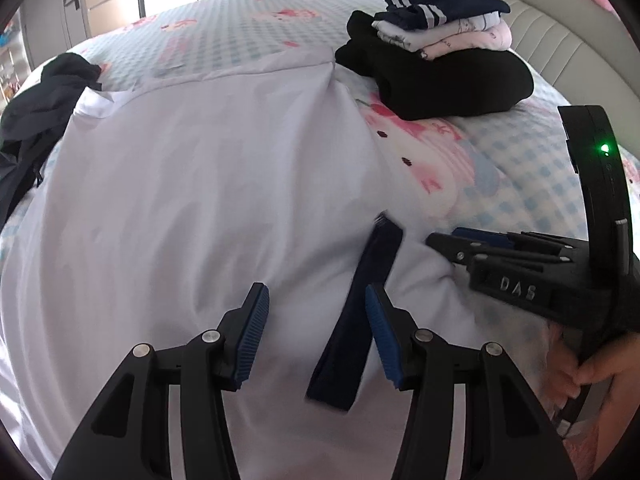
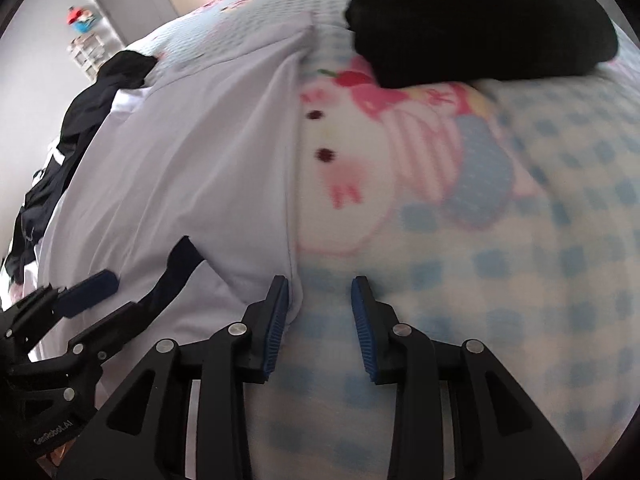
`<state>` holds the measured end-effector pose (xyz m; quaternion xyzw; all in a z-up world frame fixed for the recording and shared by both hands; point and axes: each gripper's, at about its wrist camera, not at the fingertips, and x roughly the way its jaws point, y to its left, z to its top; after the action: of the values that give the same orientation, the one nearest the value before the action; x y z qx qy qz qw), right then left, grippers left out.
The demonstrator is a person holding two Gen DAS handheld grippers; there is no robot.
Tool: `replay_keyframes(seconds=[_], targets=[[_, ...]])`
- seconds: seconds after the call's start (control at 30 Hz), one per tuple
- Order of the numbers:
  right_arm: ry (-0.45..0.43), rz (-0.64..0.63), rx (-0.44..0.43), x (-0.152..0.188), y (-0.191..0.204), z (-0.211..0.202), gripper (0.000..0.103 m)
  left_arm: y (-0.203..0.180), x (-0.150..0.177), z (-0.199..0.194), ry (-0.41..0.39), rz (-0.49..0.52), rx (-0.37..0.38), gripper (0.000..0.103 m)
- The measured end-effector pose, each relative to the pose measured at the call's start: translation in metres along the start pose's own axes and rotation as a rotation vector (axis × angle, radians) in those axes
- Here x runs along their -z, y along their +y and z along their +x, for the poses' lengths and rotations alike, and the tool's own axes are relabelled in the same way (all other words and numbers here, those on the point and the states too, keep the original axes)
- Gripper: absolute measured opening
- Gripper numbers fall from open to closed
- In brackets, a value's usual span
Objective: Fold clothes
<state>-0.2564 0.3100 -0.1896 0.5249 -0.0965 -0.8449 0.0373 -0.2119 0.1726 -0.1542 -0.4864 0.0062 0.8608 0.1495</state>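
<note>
A: Bedroom. Bed with a pale blue checked blanket printed with pink-and-white cat faces (image 1: 500,152); cream padded headboard (image 1: 560,40) behind it, grey wardrobe doors (image 1: 52,12) beyond the bed's far side.

B: And the garment?

A: A white smooth-fabric garment (image 1: 200,200) lies spread flat on the blanket, covering most of the near half. A dark navy band (image 1: 360,320) lies on it, touching the garment's near right part.

B: Grippers against that garment?

A: Left gripper (image 1: 316,340) hangs over the white garment, jaws spread wide, nothing between them; the navy band runs just beside its right blue pad. Right gripper (image 2: 319,320) sits at the garment's right edge, jaws parted, gripping nothing; its left pad touches or nearly touches the hem, the right pad is over bare blanket.

B: What does each view add?

A: Left wrist view shows the whole stack of folded clothes (image 1: 436,52), black at the bottom, white and pink above, navy with white stripes on top, on the blanket beyond the garment's far right corner. It also shows a hand (image 1: 596,376) holding the right gripper. Right wrist view shows the garment's straight seamed right edge, and only the stack's lower part.

B: Orientation?

A: The garment's long axis runs away from the grippers toward the bed's far side. A crumpled dark jacket (image 1: 36,112) touches the garment's far left corner.
</note>
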Motion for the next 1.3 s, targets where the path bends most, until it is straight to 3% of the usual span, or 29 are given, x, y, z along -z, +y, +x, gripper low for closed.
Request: replay_keyframes(seconds=[0.13,0.27,0.33,0.5,0.63,0.73,0.83,0.9,1.0,1.07,1.13,1.3], targets=[[-0.016,0.005,0.016,0.007,0.003,-0.008,0.032,0.007,0.002,-0.012,-0.022,-0.022,0.005,0.053],[-0.116,0.116,-0.136,0.011,-0.008,-0.043,0.034,0.025,0.017,-0.025,-0.025,-0.071,0.013,0.053],[-0.137,0.163,-0.172,0.016,-0.011,-0.055,0.035,0.027,0.022,-0.027,-0.018,-0.067,-0.003,0.053],[-0.106,0.165,-0.162,0.055,-0.004,-0.075,0.041,0.019,0.029,-0.034,-0.017,-0.046,0.031,0.052],[-0.057,0.159,-0.192,0.092,0.013,-0.076,0.041,0.016,0.038,-0.027,0.023,-0.011,-0.06,0.052],[-0.01,0.13,-0.106,0.109,0.025,-0.065,0.041,0.024,0.04,-0.021,0.06,-0.04,-0.109,0.052],[0.003,0.15,-0.065,0.126,0.018,-0.063,0.039,0.028,0.038,-0.031,0.031,-0.079,-0.08,0.052],[-0.03,0.171,-0.078,0.131,0.017,-0.072,0.041,0.02,0.034,-0.044,-0.025,-0.064,-0.031,0.052],[-0.03,0.181,-0.06,0.139,0.017,-0.07,0.041,0.006,0.029,-0.044,-0.049,-0.023,0.003,0.052],[-0.014,0.182,-0.041,0.143,0.017,-0.067,0.041,0.001,0.028,-0.03,-0.009,-0.013,-0.013,0.052],[-0.01,0.177,-0.022,0.146,0.017,-0.069,0.041,0.0,0.03,-0.016,0.043,0.004,-0.086,0.054],[-0.032,0.176,-0.013,0.152,0.015,-0.082,0.04,0.011,0.033,-0.019,0.048,-0.015,-0.098,0.058]])
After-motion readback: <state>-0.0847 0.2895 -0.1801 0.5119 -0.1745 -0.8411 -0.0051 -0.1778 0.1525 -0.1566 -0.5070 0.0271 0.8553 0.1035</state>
